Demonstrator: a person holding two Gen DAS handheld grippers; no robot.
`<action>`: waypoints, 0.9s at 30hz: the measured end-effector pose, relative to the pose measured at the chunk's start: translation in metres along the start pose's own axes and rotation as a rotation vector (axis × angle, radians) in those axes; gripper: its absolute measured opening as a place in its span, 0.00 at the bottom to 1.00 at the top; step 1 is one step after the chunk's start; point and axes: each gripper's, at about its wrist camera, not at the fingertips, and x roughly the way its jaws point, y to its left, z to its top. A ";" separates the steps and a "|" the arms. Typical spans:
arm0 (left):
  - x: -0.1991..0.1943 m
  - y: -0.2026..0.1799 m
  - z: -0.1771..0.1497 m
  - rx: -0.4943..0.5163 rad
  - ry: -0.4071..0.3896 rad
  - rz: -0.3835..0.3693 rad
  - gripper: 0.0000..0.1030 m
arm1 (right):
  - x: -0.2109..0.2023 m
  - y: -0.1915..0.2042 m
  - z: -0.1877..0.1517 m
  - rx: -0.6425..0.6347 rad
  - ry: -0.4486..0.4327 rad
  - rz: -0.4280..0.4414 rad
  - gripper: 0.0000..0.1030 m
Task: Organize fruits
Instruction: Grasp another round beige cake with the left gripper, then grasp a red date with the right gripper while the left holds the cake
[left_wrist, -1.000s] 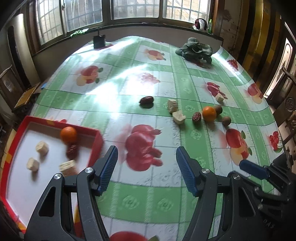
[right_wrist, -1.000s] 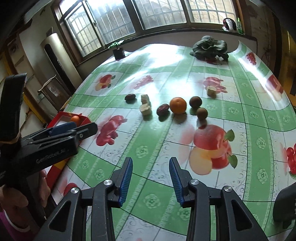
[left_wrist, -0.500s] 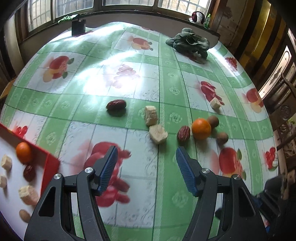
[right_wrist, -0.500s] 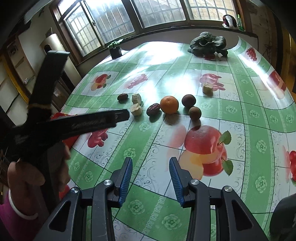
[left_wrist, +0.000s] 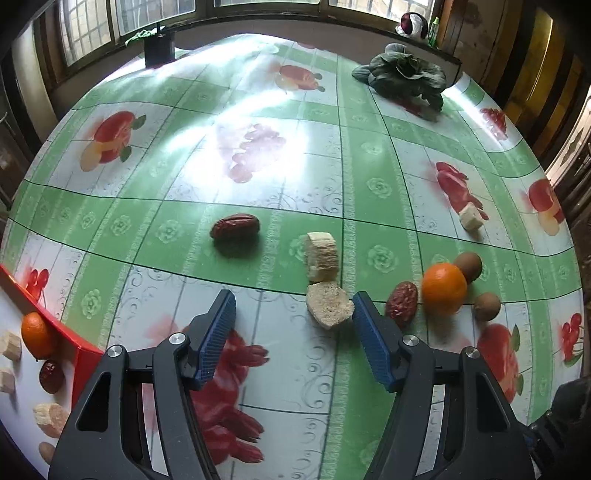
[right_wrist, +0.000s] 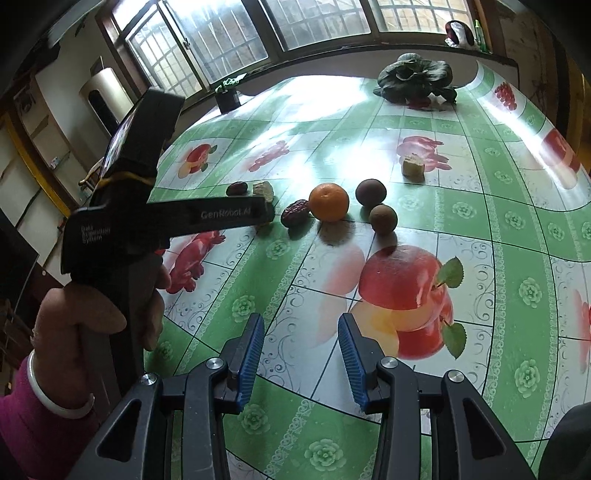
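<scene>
Loose fruit lies on the green fruit-print tablecloth (left_wrist: 177, 258). My left gripper (left_wrist: 293, 306) is open and low over a pale fruit chunk (left_wrist: 328, 308), which lies between its fingers close to the right pad, untouched. Just beyond it are a second pale chunk (left_wrist: 322, 255) and a red date (left_wrist: 235, 226). To the right sit another date (left_wrist: 402, 304), an orange (left_wrist: 444, 288) and two brown round fruits (left_wrist: 469, 266). My right gripper (right_wrist: 301, 332) is open and empty, nearer than the orange (right_wrist: 328, 202). The left gripper (right_wrist: 264, 212) crosses its view from the left.
A red tray (left_wrist: 55, 325) at the left edge holds an orange (left_wrist: 35, 334), a date and several pale chunks. A lone pale chunk (left_wrist: 471, 218) lies far right. A leafy vegetable (left_wrist: 402, 74) sits at the table's back. A hand (right_wrist: 92, 314) holds the left gripper.
My left gripper has swung from the red tray to the loose fruit and come lower; the pale chunk now lies between its fingers. The right gripper has hardly moved.
</scene>
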 end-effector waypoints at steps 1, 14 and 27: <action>0.000 0.001 -0.001 0.003 -0.004 0.002 0.61 | 0.000 0.000 0.000 0.000 0.001 -0.001 0.39; -0.012 0.014 -0.012 0.002 -0.017 -0.038 0.23 | 0.005 0.007 0.005 -0.021 0.010 -0.017 0.39; -0.046 0.021 -0.040 0.024 -0.048 -0.010 0.23 | 0.040 0.022 0.036 -0.047 0.026 0.000 0.39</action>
